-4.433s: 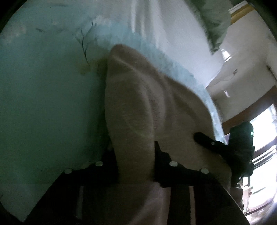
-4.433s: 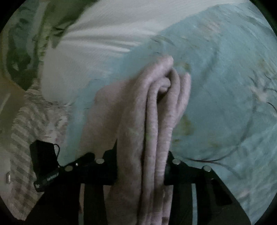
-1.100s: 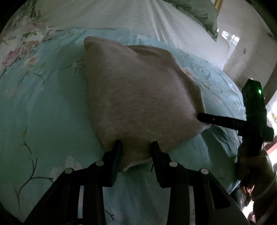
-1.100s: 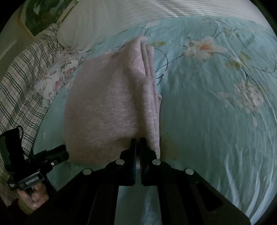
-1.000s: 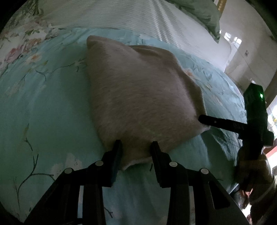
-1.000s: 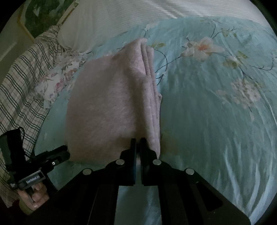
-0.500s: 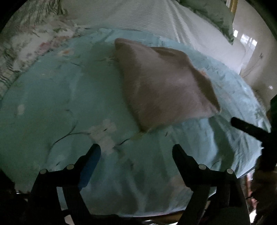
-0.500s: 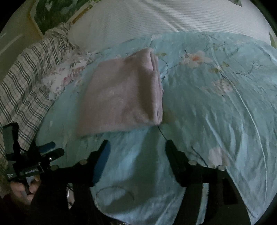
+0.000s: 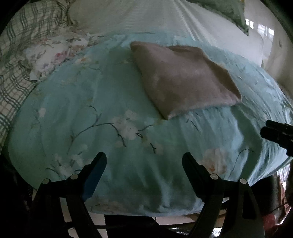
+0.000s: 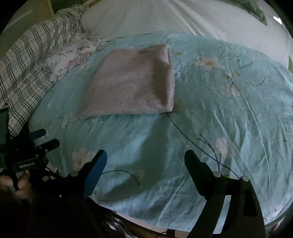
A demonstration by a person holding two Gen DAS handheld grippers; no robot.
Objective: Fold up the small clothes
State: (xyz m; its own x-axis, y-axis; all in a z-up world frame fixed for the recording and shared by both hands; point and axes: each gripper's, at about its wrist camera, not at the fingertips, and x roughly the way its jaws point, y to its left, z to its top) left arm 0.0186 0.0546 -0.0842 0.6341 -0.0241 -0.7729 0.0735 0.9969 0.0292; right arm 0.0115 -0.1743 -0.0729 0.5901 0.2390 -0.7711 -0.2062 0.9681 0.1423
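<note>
Two grippers: left [image 9: 144, 162] and right [image 10: 146, 158] — both spread wide, empty.
Cloth [image 10: 133, 82]: folded, flat on quilt [image 10: 219, 109].
Beyond: plaid blanket [image 10: 27, 60], white pillow [image 10: 164, 16].

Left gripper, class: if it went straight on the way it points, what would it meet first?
Probably the teal floral bedspread, just left of the folded pinkish-grey garment; depth is unclear. The left gripper is open.

"CenRobot.AI" label on left claw [image 10: 44, 139].
</note>
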